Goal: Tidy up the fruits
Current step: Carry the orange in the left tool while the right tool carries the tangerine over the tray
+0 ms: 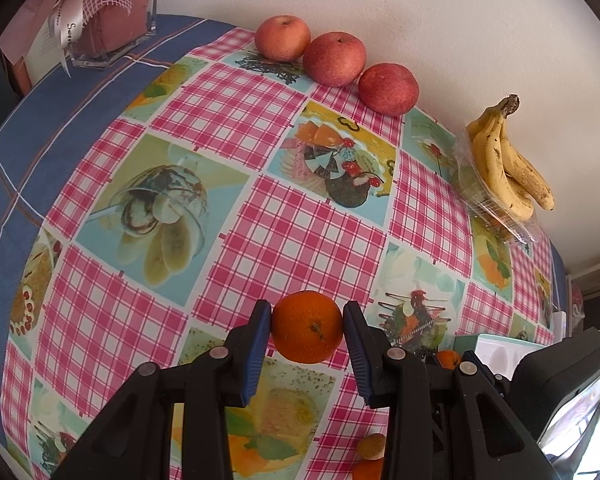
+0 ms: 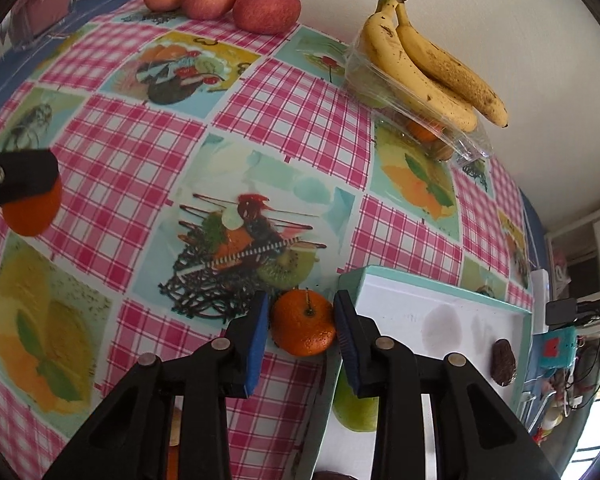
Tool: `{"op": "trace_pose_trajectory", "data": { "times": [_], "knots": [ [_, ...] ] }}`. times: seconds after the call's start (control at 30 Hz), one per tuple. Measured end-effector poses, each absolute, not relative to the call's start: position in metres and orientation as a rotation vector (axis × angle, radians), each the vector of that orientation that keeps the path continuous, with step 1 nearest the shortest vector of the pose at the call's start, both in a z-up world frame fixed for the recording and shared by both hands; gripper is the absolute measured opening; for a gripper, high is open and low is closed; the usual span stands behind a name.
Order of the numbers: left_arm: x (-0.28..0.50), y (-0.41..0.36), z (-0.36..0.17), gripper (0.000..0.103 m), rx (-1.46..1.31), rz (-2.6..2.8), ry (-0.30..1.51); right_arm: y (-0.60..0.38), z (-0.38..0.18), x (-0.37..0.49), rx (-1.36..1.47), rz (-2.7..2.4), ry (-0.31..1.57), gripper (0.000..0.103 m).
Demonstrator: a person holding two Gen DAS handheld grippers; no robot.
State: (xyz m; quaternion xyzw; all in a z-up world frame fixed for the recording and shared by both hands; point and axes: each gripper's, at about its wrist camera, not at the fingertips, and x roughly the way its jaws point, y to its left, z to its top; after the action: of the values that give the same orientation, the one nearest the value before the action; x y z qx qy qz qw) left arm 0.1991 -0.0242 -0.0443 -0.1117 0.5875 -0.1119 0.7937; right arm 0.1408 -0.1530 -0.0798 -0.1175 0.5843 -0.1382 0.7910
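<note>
Both grippers are loaded. The left gripper [image 1: 307, 326] is clamped on an orange [image 1: 307, 327], its blue pads touching the fruit on both sides. The right gripper [image 2: 302, 322] is clamped on a second orange [image 2: 303, 322] in the same way, stem side up.

Landmark: the white tray [image 2: 412, 292] with the teal rim. The right gripper's orange sits just beside the tray's near-left corner. The left gripper's orange is well to the left of the tray, over the checked tablecloth [image 1: 292, 240]. Three apples [image 1: 334, 59] lie in a row along the wall, far behind the tray, and the bananas [image 2: 432, 56] rest on a clear plastic box behind it.

Risks, as judged from this position:

1. Slip. Each orange is round and pinched only at two narrow contact areas. A quick swing or tilt could roll it out of the pads.
2. Crush. Excess closing force may bruise the soft skin.
3. Rim strike. A low approach could knock the right gripper's orange against the tray rim.
4. Runaway. A dropped orange would probably roll across the cloth.
</note>
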Motion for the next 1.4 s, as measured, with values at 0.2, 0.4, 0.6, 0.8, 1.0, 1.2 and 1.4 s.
{"op": "trace_pose_trajectory", "data": {
  "times": [0.2, 0.4, 0.6, 0.8, 1.0, 1.2, 1.4],
  "knots": [
    [0.200, -0.022, -0.044, 0.040, -0.245, -0.232, 1.262, -0.155, -0.078, 0.139, -0.226, -0.299, 1.256, 0.033],
    [0.200, -0.021, -0.043, 0.040, -0.249, -0.224, 1.259, -0.173, -0.071, 0.138, 0.003, -0.221, 1.251, 0.032],
    [0.200, -0.020, -0.038, 0.040, -0.251, -0.219, 1.245, -0.178, -0.052, 0.137, 0.167, -0.130, 1.200, 0.032],
    [0.198, -0.021, -0.024, 0.040, -0.253, -0.236, 1.216, -0.180, -0.016, 0.131, 0.195, -0.132, 1.115, 0.032],
    [0.195, -0.023, -0.004, 0.040, -0.248, -0.254, 1.169, -0.200, 0.020, 0.118, 0.219, -0.183, 1.037, 0.032],
    [0.190, -0.028, 0.015, 0.040, -0.243, -0.273, 1.129, -0.225, 0.040, 0.105, 0.219, -0.249, 1.001, 0.032],
    [0.182, -0.043, 0.028, 0.040, -0.227, -0.307, 1.107, -0.251, 0.051, 0.090, 0.234, -0.312, 0.979, 0.032]
  ]
}}
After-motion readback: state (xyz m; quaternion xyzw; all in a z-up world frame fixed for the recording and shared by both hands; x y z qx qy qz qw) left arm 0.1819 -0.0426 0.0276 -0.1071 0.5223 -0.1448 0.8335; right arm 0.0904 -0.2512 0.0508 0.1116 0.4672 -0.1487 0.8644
